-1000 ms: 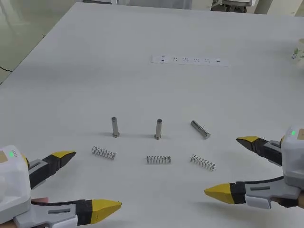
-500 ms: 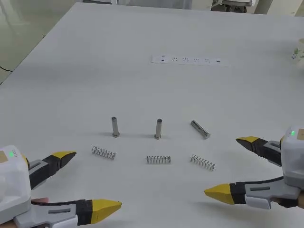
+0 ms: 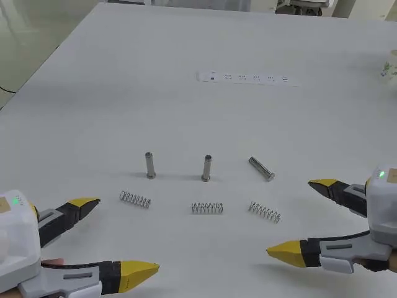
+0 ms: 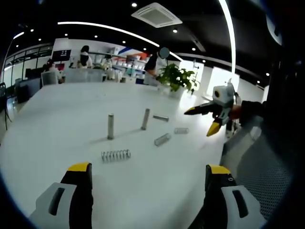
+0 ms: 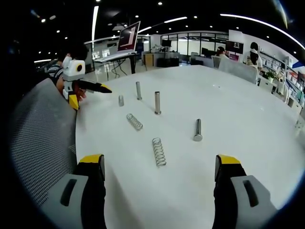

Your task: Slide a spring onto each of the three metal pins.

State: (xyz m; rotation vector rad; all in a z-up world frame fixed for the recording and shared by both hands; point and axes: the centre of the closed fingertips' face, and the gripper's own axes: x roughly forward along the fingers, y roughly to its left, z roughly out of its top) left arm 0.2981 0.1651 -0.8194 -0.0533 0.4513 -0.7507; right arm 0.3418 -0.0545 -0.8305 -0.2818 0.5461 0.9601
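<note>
Our left gripper hovers at the near left of the table, jaws spread wide and empty. Just ahead of it the left spring lies flat in front of the left pin, which stands upright. The middle spring lies likewise before the middle pin, also upright. The right spring lies near the right pin, which is tipped on its side. Our right gripper hangs at the near right, jaws also wide apart and empty.

No spring is on a pin yet, so we judge the first pick is the step in hand. We should pinch a spring lightly across its middle so the coils neither crush nor flick away. Then we tilt it upright and line its bore over the pin's top before lowering. The fallen pin will likely need standing up, or steadying with the other gripper.
</note>
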